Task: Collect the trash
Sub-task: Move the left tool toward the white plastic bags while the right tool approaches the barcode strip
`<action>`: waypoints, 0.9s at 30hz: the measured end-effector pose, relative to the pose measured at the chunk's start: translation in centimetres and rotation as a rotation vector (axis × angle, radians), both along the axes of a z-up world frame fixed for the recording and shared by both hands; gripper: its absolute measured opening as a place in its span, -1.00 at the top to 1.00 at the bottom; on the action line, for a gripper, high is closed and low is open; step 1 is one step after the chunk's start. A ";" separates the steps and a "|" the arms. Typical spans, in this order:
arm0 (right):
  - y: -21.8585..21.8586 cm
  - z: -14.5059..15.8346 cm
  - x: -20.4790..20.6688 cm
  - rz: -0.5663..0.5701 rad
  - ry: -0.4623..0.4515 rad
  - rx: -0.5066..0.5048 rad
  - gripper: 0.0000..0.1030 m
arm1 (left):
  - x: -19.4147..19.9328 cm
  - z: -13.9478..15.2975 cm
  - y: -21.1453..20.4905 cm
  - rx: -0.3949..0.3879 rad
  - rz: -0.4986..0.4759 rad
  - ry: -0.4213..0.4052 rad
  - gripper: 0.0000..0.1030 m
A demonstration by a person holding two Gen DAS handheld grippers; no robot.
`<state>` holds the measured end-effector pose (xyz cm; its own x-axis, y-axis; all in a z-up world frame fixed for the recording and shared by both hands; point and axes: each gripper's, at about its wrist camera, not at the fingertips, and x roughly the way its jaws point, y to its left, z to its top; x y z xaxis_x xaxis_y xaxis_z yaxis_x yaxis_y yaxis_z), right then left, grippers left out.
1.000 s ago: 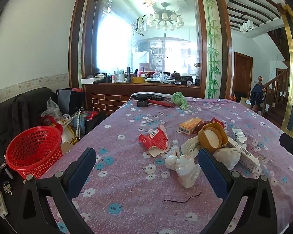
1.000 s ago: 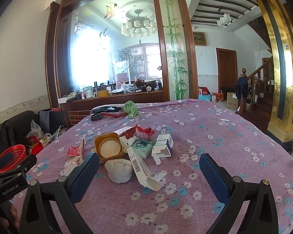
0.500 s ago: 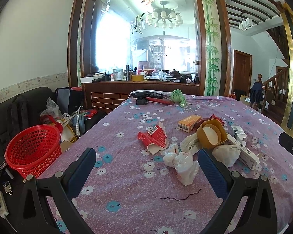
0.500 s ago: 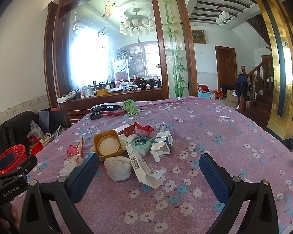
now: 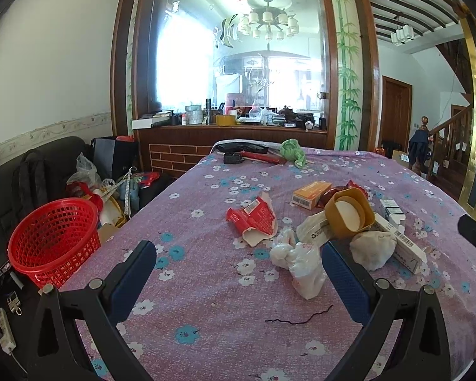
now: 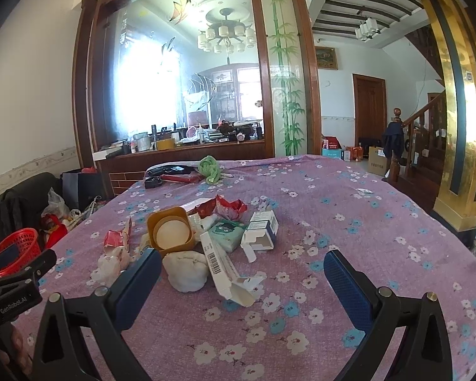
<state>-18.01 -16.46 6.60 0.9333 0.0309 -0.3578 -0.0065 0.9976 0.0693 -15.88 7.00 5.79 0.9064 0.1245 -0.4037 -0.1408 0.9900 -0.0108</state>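
Observation:
A heap of trash lies on the purple flowered tablecloth: a torn red wrapper, a crumpled white bag, a yellow tub, an orange box, a white wad and a long white carton. A red mesh basket stands off the table's left edge. My left gripper is open and empty, short of the wrapper and bag. My right gripper is open and empty, with the white wad and carton between its fingers' line.
A green cloth, a black case and a red tool lie at the table's far end. Bags and clutter sit on the floor left of the table. A small blue-white box and a green packet lie beside the heap.
Both grippers have drawn back slightly from the heap; the trash sits a little farther off in both views. Nothing was picked up.

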 end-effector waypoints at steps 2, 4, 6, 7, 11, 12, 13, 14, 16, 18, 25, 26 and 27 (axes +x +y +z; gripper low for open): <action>-0.3 0.1 0.2 -0.007 0.001 -0.002 -1.00 | 0.2 -0.1 0.2 -0.003 0.007 0.008 -1.00; -0.6 0.0 0.3 -0.012 0.004 0.000 -1.00 | 0.5 -0.3 0.5 -0.004 0.017 0.019 -1.00; -0.8 0.0 0.5 -0.014 0.010 0.001 -1.00 | 0.8 -0.4 0.7 -0.005 0.021 0.029 -1.00; -0.9 -0.1 0.7 -0.012 0.015 0.001 -1.00 | 1.0 -0.5 0.8 -0.006 0.021 0.037 -1.00; -0.8 -0.4 1.4 0.009 0.046 -0.017 -1.00 | 2.0 -0.9 0.6 -0.005 0.006 0.081 -1.00; -0.8 -0.5 1.8 0.020 0.063 -0.027 -1.00 | 2.3 -1.0 0.4 -0.003 -0.003 0.093 -1.00; -0.8 -0.6 2.1 0.030 0.077 -0.033 -1.00 | 2.6 -1.1 0.2 -0.001 -0.015 0.107 -1.00; -0.8 -0.7 2.6 0.050 0.101 -0.039 -1.00 | 2.9 -1.2 0.0 0.000 -0.028 0.122 -1.00; -0.8 -0.9 3.8 0.097 0.160 -0.048 -1.00 | 3.9 -1.5 -0.6 -0.004 -0.074 0.177 -1.00; -0.8 -1.3 5.1 0.150 0.228 -0.056 -1.00 | 4.9 -1.9 -1.3 -0.006 -0.105 0.228 -1.00; -0.6 -2.4 9.0 0.247 0.372 -0.075 -0.80 | 8.0 -2.5 -2.5 -0.044 -0.175 0.318 -1.00; -0.5 -2.4 9.4 0.260 0.387 -0.070 -0.61 | 8.5 -2.7 -2.5 -0.062 -0.181 0.333 -1.00; -0.3 -2.5 9.9 0.274 0.405 -0.064 -0.49 | 9.1 -2.9 -2.5 -0.079 -0.181 0.352 -1.00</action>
